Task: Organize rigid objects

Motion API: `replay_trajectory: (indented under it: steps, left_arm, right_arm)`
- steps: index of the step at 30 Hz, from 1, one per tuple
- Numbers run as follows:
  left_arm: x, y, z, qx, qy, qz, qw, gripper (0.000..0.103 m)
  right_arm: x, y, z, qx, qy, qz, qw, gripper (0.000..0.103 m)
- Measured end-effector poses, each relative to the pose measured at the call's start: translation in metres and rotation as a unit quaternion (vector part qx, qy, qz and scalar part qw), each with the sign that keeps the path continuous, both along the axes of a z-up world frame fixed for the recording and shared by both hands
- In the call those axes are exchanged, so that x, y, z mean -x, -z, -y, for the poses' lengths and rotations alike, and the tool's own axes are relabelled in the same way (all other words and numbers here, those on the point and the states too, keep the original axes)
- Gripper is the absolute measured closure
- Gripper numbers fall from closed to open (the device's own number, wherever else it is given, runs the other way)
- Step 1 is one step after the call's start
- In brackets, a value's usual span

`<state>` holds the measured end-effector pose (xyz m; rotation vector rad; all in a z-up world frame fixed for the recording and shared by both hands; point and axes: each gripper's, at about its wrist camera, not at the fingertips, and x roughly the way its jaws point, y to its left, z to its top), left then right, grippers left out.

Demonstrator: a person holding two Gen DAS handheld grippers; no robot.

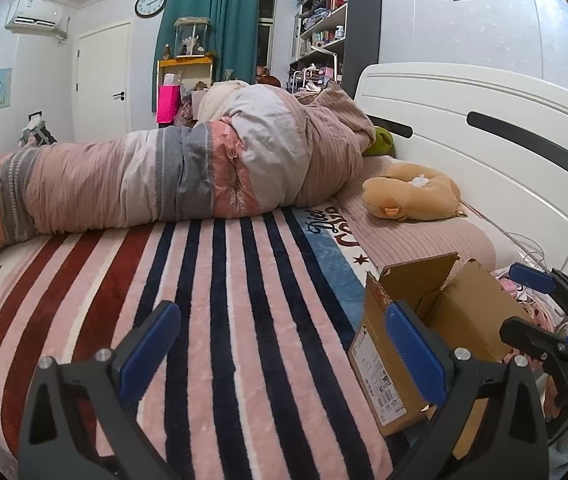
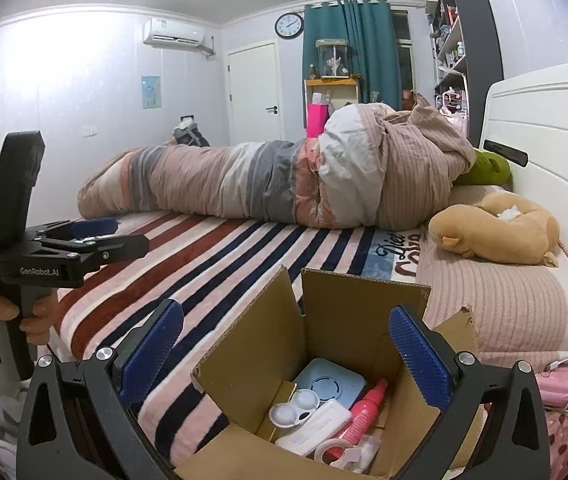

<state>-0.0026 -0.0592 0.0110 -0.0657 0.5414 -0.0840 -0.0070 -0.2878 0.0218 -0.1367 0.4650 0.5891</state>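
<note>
Both my tools are spread and empty. My right tool (image 2: 286, 344) hovers over the open cardboard box (image 2: 316, 360) at the bed's near right edge; a lens case (image 2: 294, 406), pink bottle (image 2: 366, 412) and white case (image 2: 316, 428) sit inside. My left tool (image 1: 280, 344) hangs left over the striped blanket (image 1: 212, 280). Looks like sorting the box's contents; next I'd reach in for one item.

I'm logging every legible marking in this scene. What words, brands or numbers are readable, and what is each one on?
"GenRobot.AI": side of the left hand-held gripper.
"Diet": blanket, near the pillow.
"Beautiful": blanket edge, left wrist view.
Shipping label on the cardboard box: too small to read.
Wall clock numerals: too blurred.
</note>
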Motion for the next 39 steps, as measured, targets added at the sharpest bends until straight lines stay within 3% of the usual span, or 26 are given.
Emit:
replay_trajectory:
  steps: [39]
  left_arm:
    - [0.010, -0.005, -0.004, -0.007, -0.017, 0.005, 0.9998, 0.001]
  right_arm:
    - [0.002, 0.000, 0.001, -0.001, 0.000, -0.002, 1.000, 0.000]
